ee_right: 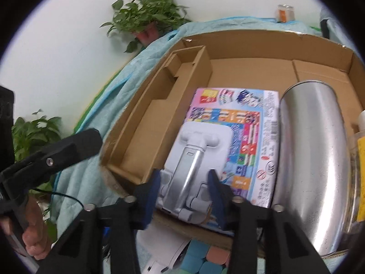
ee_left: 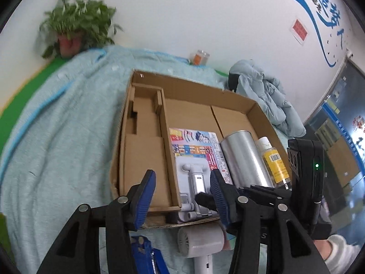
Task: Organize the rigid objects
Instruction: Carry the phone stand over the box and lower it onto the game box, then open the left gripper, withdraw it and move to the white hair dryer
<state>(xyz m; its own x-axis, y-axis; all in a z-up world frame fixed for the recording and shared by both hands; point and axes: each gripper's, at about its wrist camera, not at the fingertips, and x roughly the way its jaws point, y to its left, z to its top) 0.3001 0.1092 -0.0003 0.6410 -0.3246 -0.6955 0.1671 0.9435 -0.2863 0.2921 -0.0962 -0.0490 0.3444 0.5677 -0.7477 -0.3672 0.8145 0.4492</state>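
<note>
Your right tongs [ee_right: 184, 182] clamp the grey stand [ee_right: 194, 159] lying on the card [ee_right: 255, 141] in the box [ee_right: 251, 43]. Your left tongs [ee_left: 182, 189] stand apart, empty.

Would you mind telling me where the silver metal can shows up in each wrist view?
Left wrist: silver metal can, lying in the cardboard box, right of centre, beside the yellow bottle.
Right wrist: same can, large at the right.
Shared landmark: the colourful package directly to its left.

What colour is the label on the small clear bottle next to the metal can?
Yellow, with a barcode, on the small clear bottle; left wrist view shows it best.
</note>
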